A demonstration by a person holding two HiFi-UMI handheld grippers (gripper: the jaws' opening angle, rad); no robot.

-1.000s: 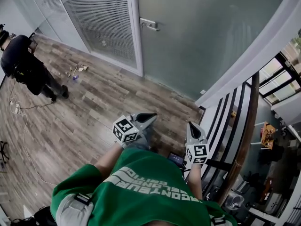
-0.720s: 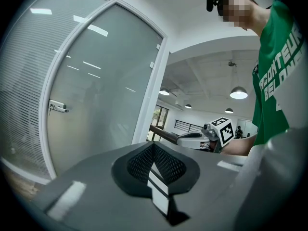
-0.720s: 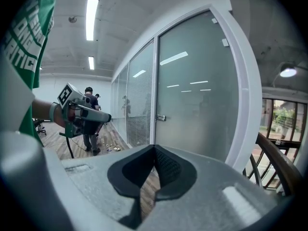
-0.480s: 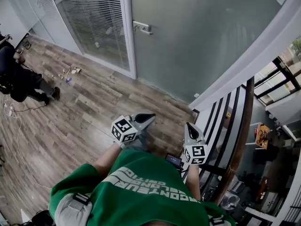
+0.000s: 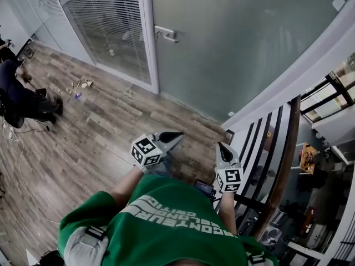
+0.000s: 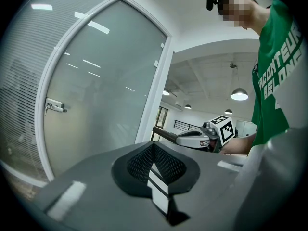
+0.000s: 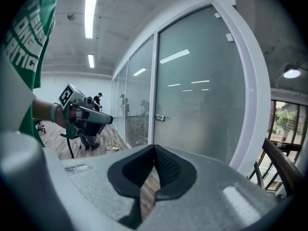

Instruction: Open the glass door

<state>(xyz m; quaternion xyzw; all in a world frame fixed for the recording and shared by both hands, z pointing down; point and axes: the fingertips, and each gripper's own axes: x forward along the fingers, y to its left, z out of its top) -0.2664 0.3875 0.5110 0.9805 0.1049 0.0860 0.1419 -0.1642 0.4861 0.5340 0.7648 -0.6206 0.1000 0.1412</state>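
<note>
Both tools are travelling forward with the wearer. Against the earlier head views they are keeping their place just ahead of the green shirt (image 5: 166, 226), while the plank floor (image 5: 100, 137) is slipping toward 9 o'clock beneath them.

The left gripper (image 5: 177, 134) is sitting clenched, its jaws meeting at the tips with nothing between them. The right gripper (image 5: 222, 147), at 3 o'clock of it, is likewise pressed shut and carrying nothing. Both are pointing roughly toward 12 o'clock and hanging in the air, well apart from anything they could touch.

At 3 o'clock of the right tool a dark railing (image 5: 285, 165) is running past. Farther out at 10 o'clock, scraps (image 5: 80, 85) are lying on the planks, and a bystander (image 5: 16, 96) is now being pushed almost out of the picture at 9 o'clock.

Farthest, at 12 o'clock, the glass door (image 5: 238, 49) is standing closed, its frosted pane filling the top of the view. Its door handle (image 5: 166, 34) is sitting at the pane's left edge, just beside the white frame post (image 5: 147, 43), and is drifting leftward between frames.

By this reading the approach is under way and the opening itself is not yet begun. A stretch of bare floor is separating the tools from the door, so more walking seems needed before either one is reaching the lever.
</note>
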